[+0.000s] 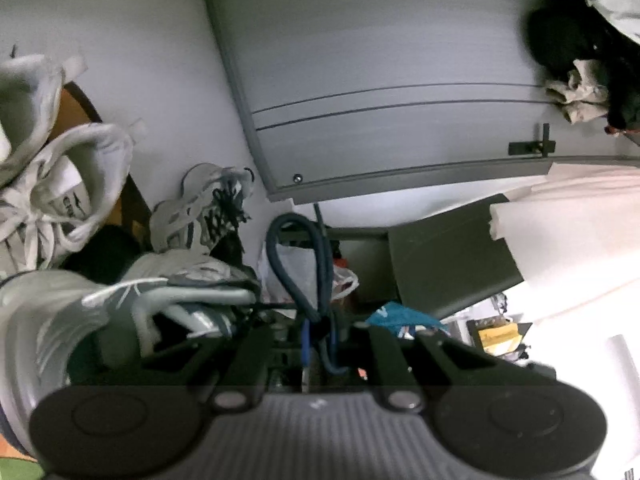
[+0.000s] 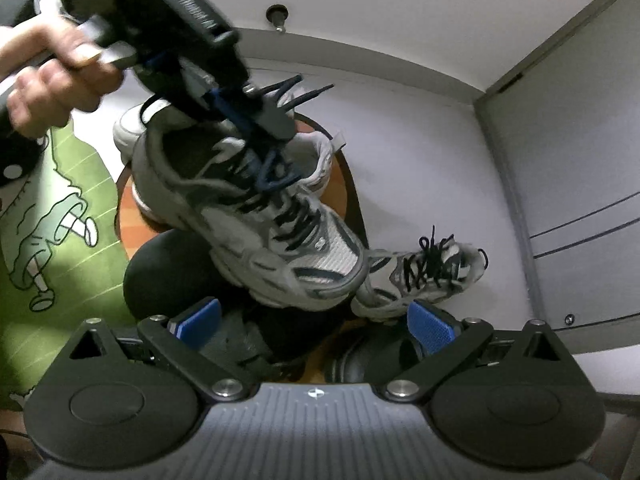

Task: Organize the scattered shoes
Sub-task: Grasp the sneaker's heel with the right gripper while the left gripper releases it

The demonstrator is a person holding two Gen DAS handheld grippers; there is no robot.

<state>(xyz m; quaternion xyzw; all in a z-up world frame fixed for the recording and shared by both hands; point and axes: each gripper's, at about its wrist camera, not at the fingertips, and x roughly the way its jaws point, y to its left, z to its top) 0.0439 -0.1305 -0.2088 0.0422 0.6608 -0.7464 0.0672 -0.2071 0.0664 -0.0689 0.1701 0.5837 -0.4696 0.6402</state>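
- Your left gripper [image 2: 276, 120] has its jaws closed on the tongue and dark laces of a grey-and-white running shoe [image 2: 256, 216]; the shoe hangs from that grip, heel toward your left hand [image 2: 48, 76], toe slanting down and away.
- Your right gripper [image 2: 316, 324] is empty, its blue pads [image 2: 430, 326] spread wide apart. The carried shoe's toe sits just beyond and between those pads.
- The matching shoe [image 2: 424, 276] lies on the pale floor [image 2: 420, 152], just past the right pad, its long axis running across the view with the laces facing up. It is touching or nearly touching the carried shoe's toe; I cannot tell which.
- Judging from this, the coming move turns on lining the carried shoe up alongside its mate. Your right gripper is the nearer one to the mate.
- A pair of white sneakers [image 1: 52, 176] rests behind, over a round brown mat [image 2: 344, 184], with a dark rounded thing [image 2: 168, 272] below the carried shoe.
- A green cartoon-print rug [image 2: 60, 216] covers the floor on the left; a grey cabinet door [image 2: 580, 160] closes the corner on the right, against a white wall [image 2: 360, 4].
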